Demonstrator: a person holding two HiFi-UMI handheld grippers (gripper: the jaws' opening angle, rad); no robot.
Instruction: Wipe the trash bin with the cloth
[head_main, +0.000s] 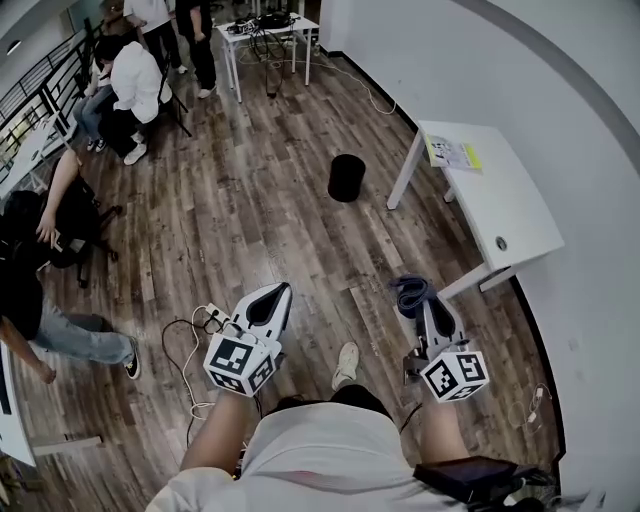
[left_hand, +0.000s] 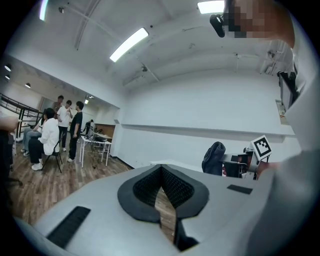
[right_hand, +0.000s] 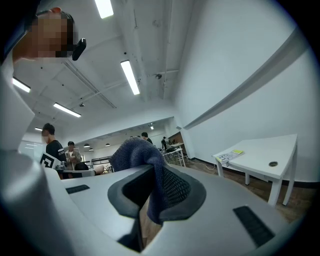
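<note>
The black trash bin (head_main: 346, 178) stands on the wood floor, well ahead of both grippers and touched by neither. My right gripper (head_main: 417, 303) is shut on a dark blue cloth (head_main: 409, 292), which bunches out past the jaw tips. In the right gripper view the cloth (right_hand: 139, 153) is pinched between the pads of the gripper (right_hand: 153, 175) and hangs down inside them. My left gripper (head_main: 271, 298) is held level with it, its jaws shut with nothing between them (left_hand: 161, 170). The cloth (left_hand: 214, 158) also shows at the right of the left gripper view. No gripper view shows the bin.
A white table (head_main: 495, 205) with a leaflet (head_main: 452, 153) stands along the right wall, close to the bin. A power strip and cables (head_main: 205, 322) lie on the floor by my left gripper. Several people (head_main: 130, 80) sit and stand at the far left.
</note>
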